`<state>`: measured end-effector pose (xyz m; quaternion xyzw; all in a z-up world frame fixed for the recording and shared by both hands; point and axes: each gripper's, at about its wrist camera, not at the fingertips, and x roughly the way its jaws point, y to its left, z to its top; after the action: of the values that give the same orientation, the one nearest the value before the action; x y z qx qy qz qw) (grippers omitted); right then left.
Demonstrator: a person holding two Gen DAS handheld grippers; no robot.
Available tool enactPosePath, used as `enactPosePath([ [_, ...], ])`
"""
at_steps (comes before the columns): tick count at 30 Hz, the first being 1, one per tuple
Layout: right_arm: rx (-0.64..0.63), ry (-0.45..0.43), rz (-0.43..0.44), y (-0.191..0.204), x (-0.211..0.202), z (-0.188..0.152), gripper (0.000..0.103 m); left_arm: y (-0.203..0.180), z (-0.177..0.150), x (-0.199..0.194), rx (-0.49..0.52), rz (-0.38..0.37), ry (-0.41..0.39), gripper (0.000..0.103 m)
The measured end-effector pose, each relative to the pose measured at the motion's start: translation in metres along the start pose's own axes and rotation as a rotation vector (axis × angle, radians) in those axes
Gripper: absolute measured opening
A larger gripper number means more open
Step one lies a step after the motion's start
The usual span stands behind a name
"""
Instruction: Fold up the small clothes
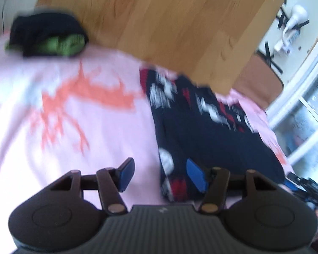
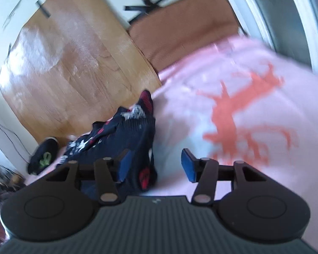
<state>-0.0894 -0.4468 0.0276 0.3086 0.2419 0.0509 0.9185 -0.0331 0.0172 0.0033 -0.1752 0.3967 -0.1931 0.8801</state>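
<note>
A navy garment (image 1: 212, 131) with red and white patches lies crumpled on a pink sheet (image 1: 108, 131) that has an orange print. In the left wrist view my left gripper (image 1: 161, 175) stands open at the garment's near corner; its right pad (image 1: 196, 176) is over the cloth and its left pad is over bare sheet. The right wrist view shows the same garment (image 2: 129, 133) bunched up. My right gripper (image 2: 156, 166) is open over its near end, with the left pad (image 2: 125, 165) against the dark cloth and the right pad over the sheet. Neither pair of pads presses on the cloth.
A black and green garment (image 1: 48, 36) sits folded at the sheet's far edge, also seen as a black and green bundle (image 2: 43, 157). Beyond the sheet are a wooden floor (image 1: 169, 21), a brown cushion (image 2: 180, 25) and a white window frame (image 1: 303, 80). The other gripper (image 1: 307, 188) shows at right.
</note>
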Motion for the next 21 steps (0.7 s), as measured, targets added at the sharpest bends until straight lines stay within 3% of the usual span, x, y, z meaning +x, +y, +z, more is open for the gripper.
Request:
enactPosePath([
  [4, 0.091, 0.038, 0.047, 0.0, -0.011, -0.007, 0.055, 0.013, -0.015, 0.009, -0.163, -0.111, 0.11, 0.058],
  [7, 0.111, 0.082, 0.073, 0.006, -0.018, -0.009, 0.055, 0.015, -0.021, 0.018, -0.236, -0.186, 0.119, 0.069],
  [11, 0.162, 0.109, 0.093, 0.01, -0.005, -0.012, 0.056, 0.009, -0.016, 0.036, -0.269, -0.206, 0.089, 0.07],
  [12, 0.18, 0.11, 0.078, 0.01, 0.001, -0.013, 0.056, 0.01, -0.014, 0.039, -0.283, -0.208, 0.082, 0.066],
  [15, 0.221, 0.082, 0.075, 0.012, 0.017, -0.015, 0.056, 0.015, -0.009, 0.045, -0.287, -0.131, 0.092, 0.02],
  [17, 0.223, 0.053, 0.047, 0.016, 0.025, -0.013, 0.053, 0.024, -0.009, 0.043, -0.314, -0.149, 0.1, 0.017],
  [18, 0.216, 0.047, 0.037, 0.017, 0.028, -0.012, 0.044, 0.026, -0.008, 0.04, -0.313, -0.138, 0.098, 0.014],
  [19, 0.203, 0.055, 0.011, 0.017, 0.032, -0.011, 0.019, 0.027, -0.006, 0.035, -0.306, -0.132, 0.09, 0.014],
  [21, 0.191, 0.049, 0.008, 0.016, 0.029, -0.011, 0.018, 0.028, -0.003, 0.018, -0.292, -0.147, 0.062, 0.013],
])
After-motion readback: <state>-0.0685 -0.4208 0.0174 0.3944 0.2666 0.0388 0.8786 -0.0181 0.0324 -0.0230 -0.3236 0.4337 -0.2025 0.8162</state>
